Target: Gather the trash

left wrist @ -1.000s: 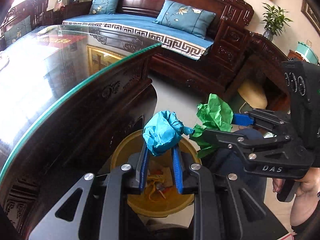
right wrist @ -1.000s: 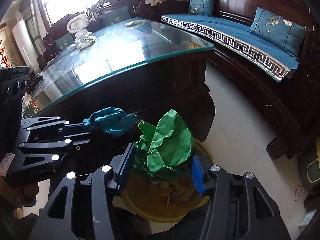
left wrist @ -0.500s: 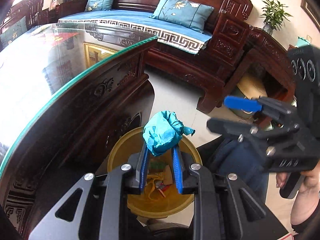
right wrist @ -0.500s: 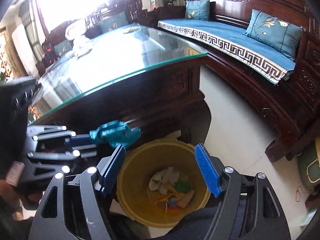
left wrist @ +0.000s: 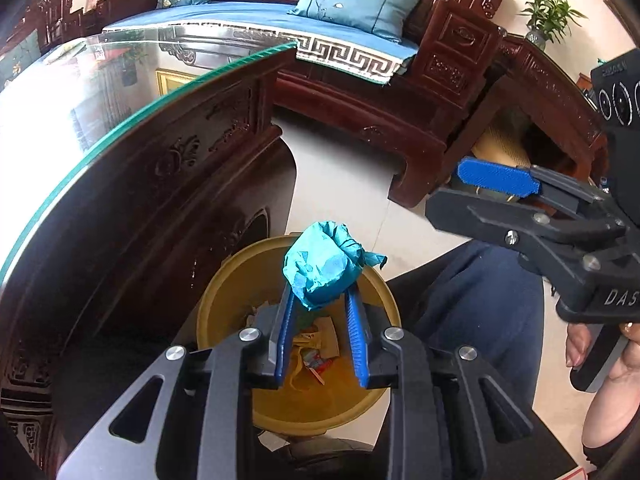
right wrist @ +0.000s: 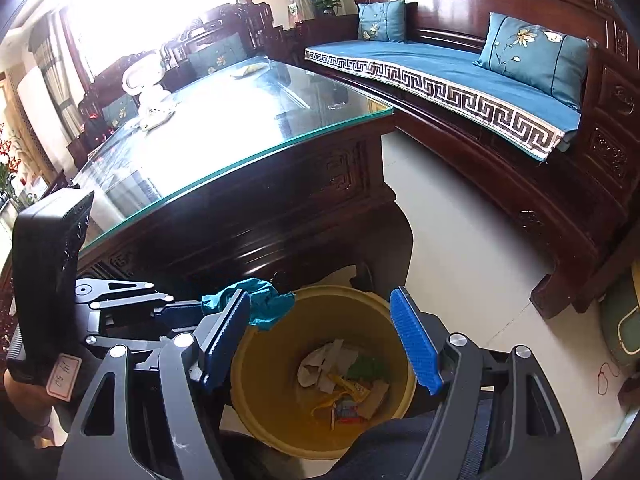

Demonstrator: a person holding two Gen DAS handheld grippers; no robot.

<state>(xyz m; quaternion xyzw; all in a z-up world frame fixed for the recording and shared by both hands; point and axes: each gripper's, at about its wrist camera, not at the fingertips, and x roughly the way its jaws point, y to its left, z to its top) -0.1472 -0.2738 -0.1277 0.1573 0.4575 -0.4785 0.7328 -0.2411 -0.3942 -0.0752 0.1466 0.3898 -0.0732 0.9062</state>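
The left tongs point(left wrist: 320, 304) squeeze a blue paper ball point(left wrist: 324, 266) over the yellow bin point(left wrist: 224, 292). The right tongs point(right wrist: 324, 336) are wide open, empty. Next, the left should let go.

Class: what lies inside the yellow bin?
The bin holds white crumpled paper, green scrap and colourful wrappers. Anything beneath that pile is covered.
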